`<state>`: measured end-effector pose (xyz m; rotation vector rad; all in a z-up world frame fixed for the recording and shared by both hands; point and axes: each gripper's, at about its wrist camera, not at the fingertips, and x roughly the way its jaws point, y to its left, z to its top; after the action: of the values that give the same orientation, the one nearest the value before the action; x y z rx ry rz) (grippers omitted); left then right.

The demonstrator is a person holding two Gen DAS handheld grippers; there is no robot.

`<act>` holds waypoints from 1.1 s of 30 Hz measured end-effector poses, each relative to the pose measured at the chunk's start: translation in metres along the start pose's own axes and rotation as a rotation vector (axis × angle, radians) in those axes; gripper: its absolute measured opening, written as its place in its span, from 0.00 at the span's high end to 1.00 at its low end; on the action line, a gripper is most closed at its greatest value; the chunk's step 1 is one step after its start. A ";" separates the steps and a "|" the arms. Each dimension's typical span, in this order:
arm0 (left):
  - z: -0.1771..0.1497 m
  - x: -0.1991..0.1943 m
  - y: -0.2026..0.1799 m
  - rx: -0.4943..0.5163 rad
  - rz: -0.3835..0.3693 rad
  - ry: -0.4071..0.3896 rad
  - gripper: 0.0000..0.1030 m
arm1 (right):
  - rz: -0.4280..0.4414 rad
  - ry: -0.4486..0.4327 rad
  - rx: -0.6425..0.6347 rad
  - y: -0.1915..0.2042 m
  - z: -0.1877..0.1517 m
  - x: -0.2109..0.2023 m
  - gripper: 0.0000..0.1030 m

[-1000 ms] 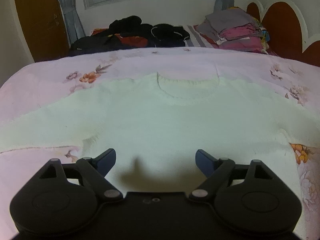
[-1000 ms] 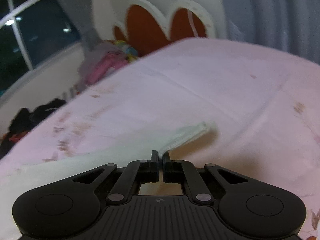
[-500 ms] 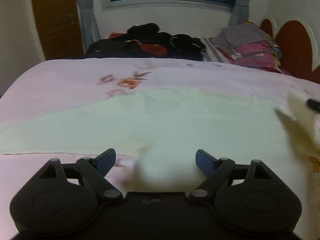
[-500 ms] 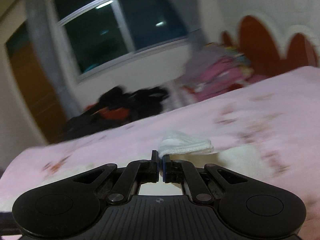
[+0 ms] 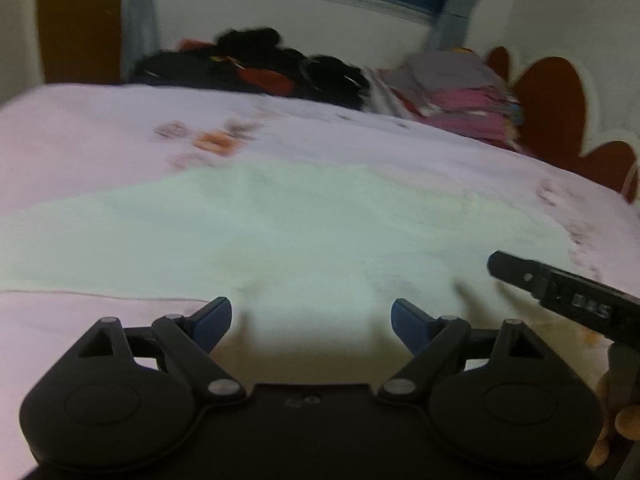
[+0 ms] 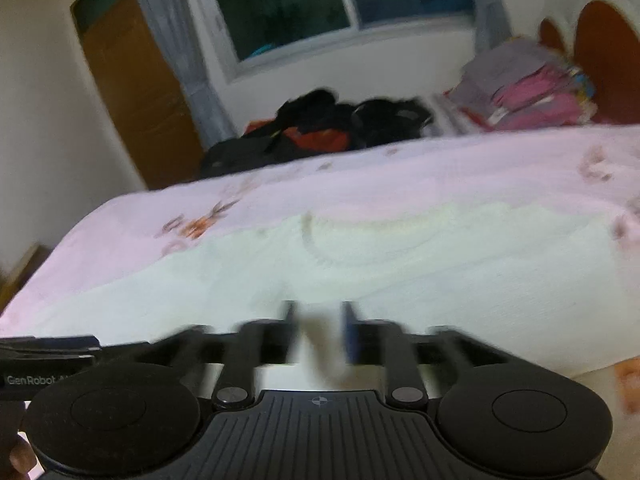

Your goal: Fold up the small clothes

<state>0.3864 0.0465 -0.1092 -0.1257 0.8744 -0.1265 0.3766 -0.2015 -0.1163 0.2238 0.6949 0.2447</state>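
Observation:
A pale cream sweater (image 5: 304, 240) lies spread flat on the pink floral bedsheet (image 5: 100, 140), its round neckline (image 6: 360, 236) facing the window. My left gripper (image 5: 312, 318) hovers open over the sweater's near part with nothing between its blue pads. My right gripper (image 6: 320, 320) is blurred and its jaws are opening. Pale cloth shows in the gap, and the pads do not appear to press on it. In the left wrist view the right gripper (image 5: 520, 276) reaches in from the right, just above the sweater.
At the bed's far side lie a heap of dark clothes (image 5: 256, 64) and a stack of folded grey and pink clothes (image 5: 460, 92). A red scalloped headboard (image 5: 552, 108) stands at the right, a wooden door (image 6: 136, 92) at the left. A hand (image 5: 612, 420) holds the right gripper.
My right gripper swung from the bed's right side across over the sweater, carrying the sleeve end, and its jaws have now parted. The left gripper drifted sideways, still open.

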 end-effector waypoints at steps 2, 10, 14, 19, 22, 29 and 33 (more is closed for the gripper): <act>0.000 0.014 -0.010 0.016 -0.046 0.028 0.16 | -0.069 -0.015 -0.025 -0.013 -0.001 -0.011 0.39; -0.007 0.064 -0.027 -0.054 -0.118 0.120 0.45 | -0.278 0.022 -0.006 -0.086 -0.027 -0.034 0.39; -0.005 0.070 -0.034 -0.071 -0.110 0.102 0.69 | -0.325 0.045 0.020 -0.108 -0.040 -0.039 0.39; -0.001 0.072 -0.037 -0.089 -0.170 0.083 0.92 | -0.341 0.071 0.033 -0.117 -0.043 -0.037 0.39; 0.012 0.059 -0.037 -0.092 -0.204 0.014 0.93 | -0.334 0.082 0.033 -0.118 -0.044 -0.034 0.39; 0.057 0.020 -0.020 -0.137 -0.256 -0.128 0.93 | -0.335 0.078 0.047 -0.117 -0.040 -0.015 0.40; 0.068 0.017 -0.002 -0.143 -0.204 -0.163 0.93 | -0.340 0.069 0.076 -0.119 -0.035 -0.004 0.40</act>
<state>0.4492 0.0460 -0.0786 -0.3550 0.7058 -0.2408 0.3683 -0.3117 -0.1733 0.1670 0.7996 -0.0996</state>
